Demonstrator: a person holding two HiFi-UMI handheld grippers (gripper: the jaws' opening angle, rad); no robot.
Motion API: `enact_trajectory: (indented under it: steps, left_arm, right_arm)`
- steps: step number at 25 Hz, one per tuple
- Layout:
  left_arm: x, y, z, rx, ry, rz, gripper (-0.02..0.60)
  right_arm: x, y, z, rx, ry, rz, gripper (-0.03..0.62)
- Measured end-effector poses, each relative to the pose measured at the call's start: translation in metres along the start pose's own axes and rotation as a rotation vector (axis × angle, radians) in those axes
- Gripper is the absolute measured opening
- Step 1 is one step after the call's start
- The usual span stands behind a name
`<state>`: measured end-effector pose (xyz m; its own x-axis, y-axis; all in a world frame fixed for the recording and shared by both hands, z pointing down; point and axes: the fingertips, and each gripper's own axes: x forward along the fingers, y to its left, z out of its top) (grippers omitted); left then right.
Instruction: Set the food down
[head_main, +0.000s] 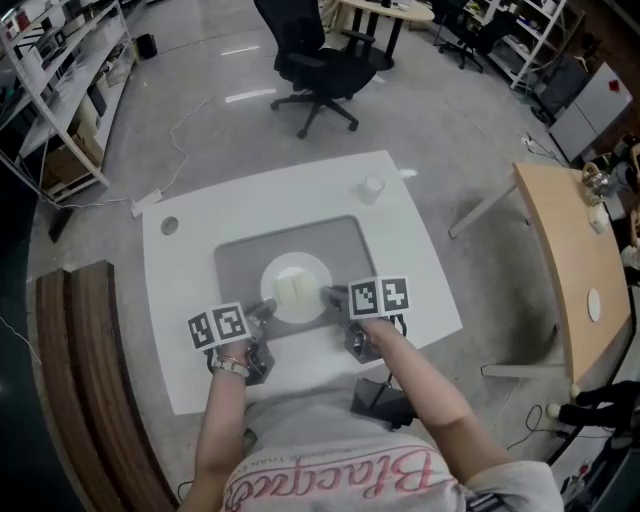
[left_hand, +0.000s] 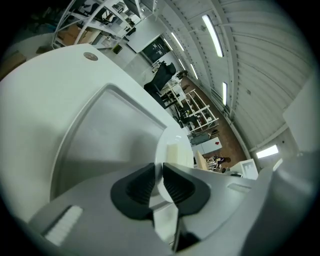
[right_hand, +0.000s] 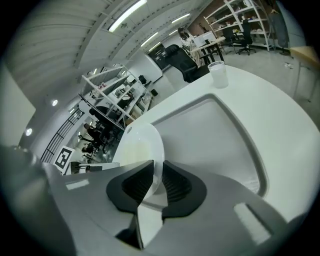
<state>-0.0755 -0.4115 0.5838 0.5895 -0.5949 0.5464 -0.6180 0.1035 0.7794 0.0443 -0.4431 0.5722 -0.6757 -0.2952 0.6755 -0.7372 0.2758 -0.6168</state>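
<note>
A white plate (head_main: 276, 273) lies on the grey tray (head_main: 240, 262) and carries two pale blocks of food (head_main: 294, 290). My left gripper (head_main: 268, 308) is at the plate's left rim and my right gripper (head_main: 330, 294) at its right rim. In the left gripper view the plate's (left_hand: 176, 141) thin edge runs between the dark pads of the left gripper (left_hand: 158, 182), with a slim gap showing, and the food (left_hand: 178, 154) lies just beyond. The right gripper (right_hand: 159, 180) likewise straddles the plate's (right_hand: 140, 145) edge, pads slightly apart.
The tray (right_hand: 215, 130) sits mid-table on a white table (head_main: 200, 350). A small white cup (head_main: 372, 188) stands at the far right of it. A black office chair (head_main: 315, 60) is beyond the table, a wooden desk (head_main: 570, 260) to the right, a wooden bench (head_main: 90, 380) to the left.
</note>
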Motion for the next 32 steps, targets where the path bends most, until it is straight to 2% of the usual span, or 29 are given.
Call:
enact_trajectory:
  steps: [16, 21, 25, 27, 29, 32]
  left_arm:
    - [0.028, 0.032, 0.002, 0.025, 0.098, 0.175, 0.061]
    - [0.032, 0.035, 0.001, 0.034, 0.114, 0.198, 0.064]
    - [0.035, 0.035, 0.001, 0.081, 0.142, 0.238, 0.074]
    - [0.035, 0.033, 0.001, 0.106, 0.147, 0.258, 0.08]
    - [0.036, 0.032, 0.0, 0.133, 0.147, 0.275, 0.086]
    - [0.036, 0.031, 0.0, 0.182, 0.144, 0.307, 0.094]
  right_arm:
    - [0.036, -0.027, -0.001, -0.025, 0.127, -0.178, 0.077]
    - [0.041, -0.032, 0.0, -0.092, 0.135, -0.244, 0.088]
    - [0.041, -0.037, 0.003, -0.154, 0.13, -0.326, 0.107]
    - [0.039, -0.035, 0.008, -0.224, 0.108, -0.371, 0.112]
    - [0.043, -0.031, 0.009, -0.289, 0.086, -0.377, 0.118]
    - [0.046, -0.031, 0.007, -0.312, 0.073, -0.379, 0.134]
